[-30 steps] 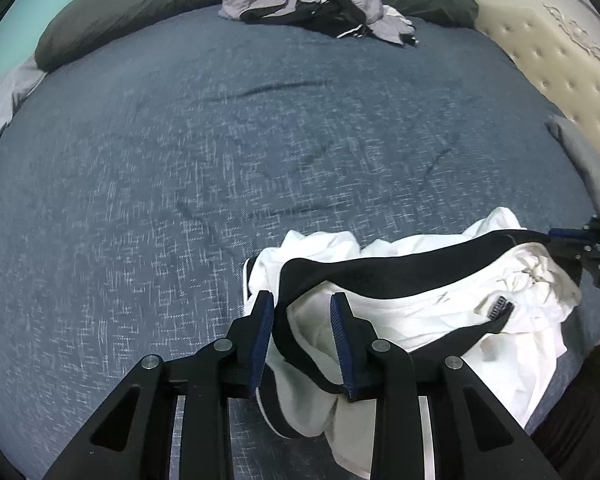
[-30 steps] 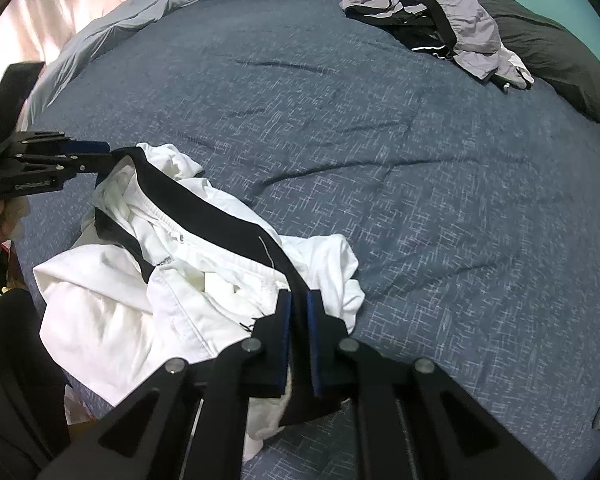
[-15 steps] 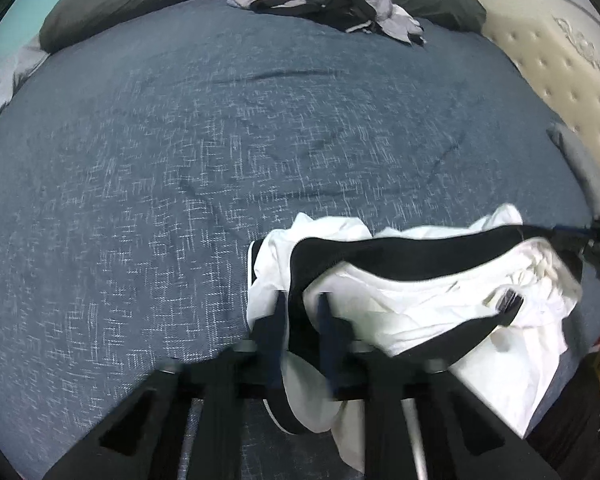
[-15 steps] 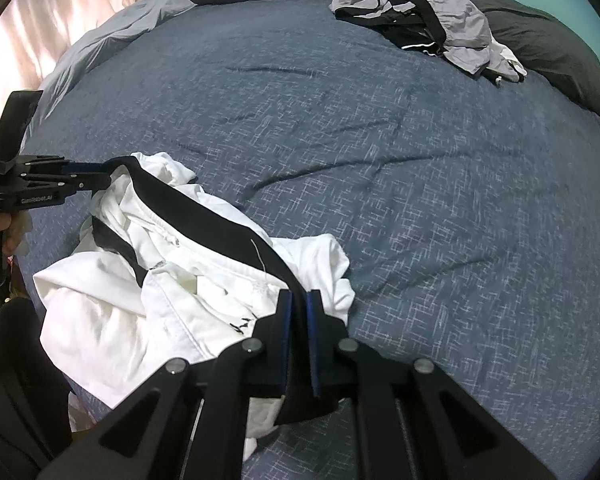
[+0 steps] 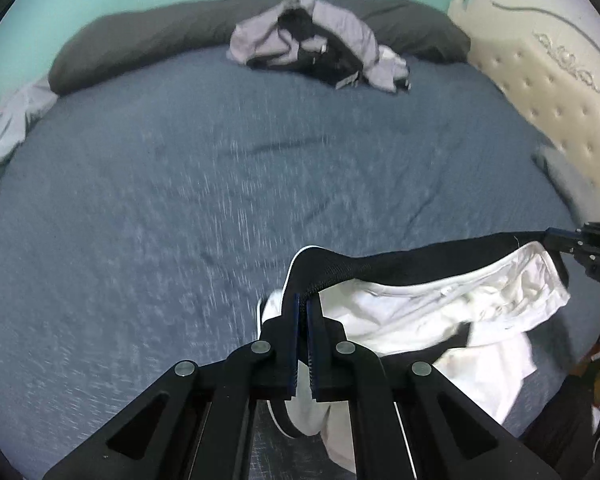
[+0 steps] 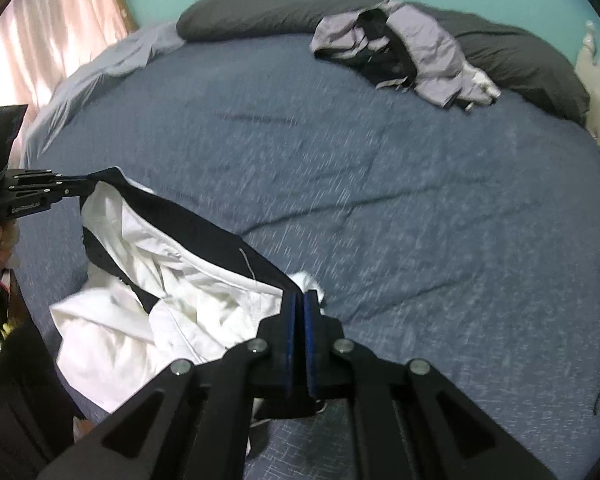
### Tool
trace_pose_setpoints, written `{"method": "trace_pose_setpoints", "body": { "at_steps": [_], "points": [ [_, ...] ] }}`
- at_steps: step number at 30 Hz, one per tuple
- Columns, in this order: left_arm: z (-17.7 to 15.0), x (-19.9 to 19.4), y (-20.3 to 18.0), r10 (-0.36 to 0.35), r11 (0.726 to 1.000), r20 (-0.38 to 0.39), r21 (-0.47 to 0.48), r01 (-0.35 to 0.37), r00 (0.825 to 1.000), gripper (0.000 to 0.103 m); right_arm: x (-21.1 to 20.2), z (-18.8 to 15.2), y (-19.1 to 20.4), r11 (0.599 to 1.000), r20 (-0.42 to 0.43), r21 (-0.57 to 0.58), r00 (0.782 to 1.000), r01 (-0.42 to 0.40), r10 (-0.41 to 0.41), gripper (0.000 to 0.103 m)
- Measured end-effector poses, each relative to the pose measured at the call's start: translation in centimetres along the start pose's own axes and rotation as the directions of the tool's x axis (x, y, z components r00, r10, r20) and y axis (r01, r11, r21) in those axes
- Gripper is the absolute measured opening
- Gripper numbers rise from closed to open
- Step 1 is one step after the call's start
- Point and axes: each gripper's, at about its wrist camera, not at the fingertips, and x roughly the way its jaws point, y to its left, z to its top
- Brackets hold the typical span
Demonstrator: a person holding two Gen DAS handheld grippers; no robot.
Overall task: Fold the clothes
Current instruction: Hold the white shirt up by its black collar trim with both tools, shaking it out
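Jaws of the left gripper (image 5: 303, 304) are clamped on the black waistband (image 5: 420, 266) of the white shorts (image 5: 440, 312). From this wrist the band runs rightward, taut, to the right gripper (image 5: 556, 240) at the frame's edge, the white cloth sagging beneath over the blue bed (image 5: 180, 208).

From the right wrist, the right gripper (image 6: 299, 300) is likewise pinched shut on the waistband (image 6: 188, 224), which stretches leftward to the left gripper (image 6: 82, 188). Each holds one end; neither looks nearer.

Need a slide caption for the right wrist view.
Right gripper and left gripper pinch the black waistband of white shorts above a blue bed.
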Motion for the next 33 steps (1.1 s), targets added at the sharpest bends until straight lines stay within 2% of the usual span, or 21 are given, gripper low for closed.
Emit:
{"method": "trace_pose_setpoints", "body": {
  "at_steps": [7,15,23,33],
  "points": [
    [4.3,-7.5,-1.9,0.02,0.999,0.129,0.033,-0.024,0.991,0.003,-8.3,3.2,-0.9,0.998,0.137,-0.005,0.989,0.06,-0.058,0.003],
    [8.5,-17.0,-4.9,0.034,0.997,0.27,0.059,-0.052,0.962,0.003,-19.2,7.3,0.2,0.991,0.286,-0.031,0.951,0.13,-0.116,0.003],
    [12.4,-27.1,-6.8,0.045,0.995,0.395,0.068,-0.078,0.917,0.003,-29.9,10.5,2.5,0.981,0.428,-0.051,0.891,0.188,-0.149,0.003],
    [16.0,-39.0,-9.3,0.043,0.992,0.531,0.076,-0.098,0.846,0.003,-41.9,13.4,5.1,0.963,0.569,-0.048,0.8,0.264,-0.191,0.003]
  ]
}}
